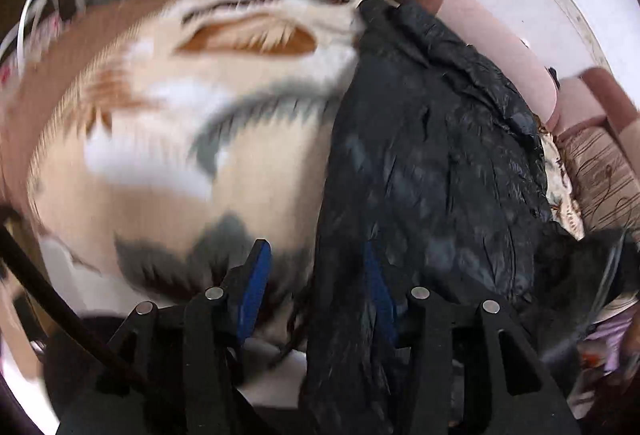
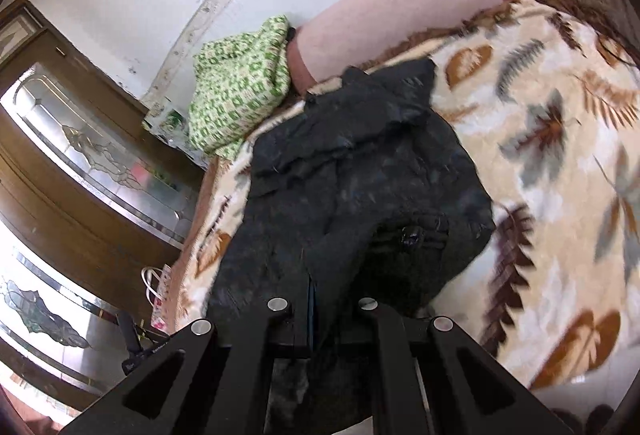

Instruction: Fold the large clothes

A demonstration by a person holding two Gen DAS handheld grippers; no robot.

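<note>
Black garment (image 2: 360,171) sprawled across the leaf-print blanket (image 2: 552,139), just below the green patterned cloth (image 2: 236,91). Right gripper (image 2: 320,299) clenched tight on a fold of it. Left gripper (image 1: 316,275) jaws apart, fabric draped over one finger, not pinched.

No text, label, brand or number can be read in either view. The small black device (image 2: 134,345) at the lower left of the right wrist view carries a short line of pale lettering, but it is too small and blurred to make out; it may be a brand mark. The green marks on the green-patterned cloth (image 2: 240,87) are a woven pattern, not letters.
</note>
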